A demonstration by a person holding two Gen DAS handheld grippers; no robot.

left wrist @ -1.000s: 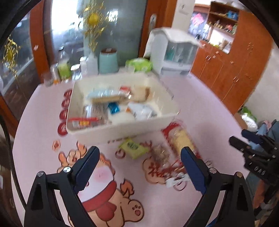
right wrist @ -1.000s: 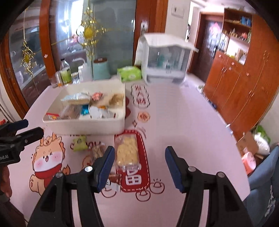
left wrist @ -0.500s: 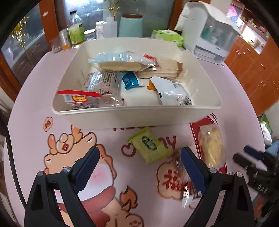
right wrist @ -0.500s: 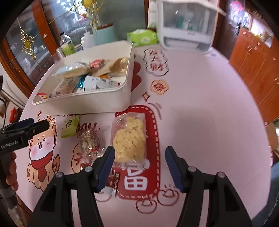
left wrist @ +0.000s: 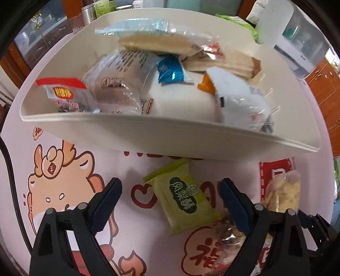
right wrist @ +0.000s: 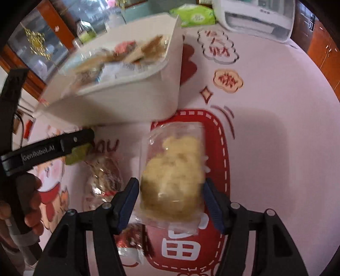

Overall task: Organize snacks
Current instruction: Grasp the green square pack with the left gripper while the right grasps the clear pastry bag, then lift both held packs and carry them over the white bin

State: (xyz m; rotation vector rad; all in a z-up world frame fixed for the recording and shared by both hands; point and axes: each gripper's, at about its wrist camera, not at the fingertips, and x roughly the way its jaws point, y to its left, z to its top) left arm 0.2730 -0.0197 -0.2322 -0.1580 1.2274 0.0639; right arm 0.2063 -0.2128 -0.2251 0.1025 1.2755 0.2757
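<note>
My left gripper stands wide, its jaws closing, and the green packet lies flat between them on the table, touched by neither pad. My right gripper straddles the clear bag of yellow crisps; its jaws are opening, the blue pads sit just at the bag's two sides, and I cannot tell whether they press the film.

Just beside the green packet, under my left gripper's right finger, lies a crinkled clear bag of brown nuts, its end overlapping the packet's corner. From the right wrist view the same nut bag sits left of the crisps, and beyond it the left gripper's black finger covers part of the green packet, with a hand around its handle.

Close behind both packets rises the cream plastic bin, smooth-walled, with rounded corners. It is heaped with wrapped snacks: glossy clear wrappers, a red-topped pack, a blue foil piece, a white pouch.

The pink tablecloth is smooth, printed with a cartoon animal and red characters. At its far edge are a green tissue pack and a white box-like appliance.
</note>
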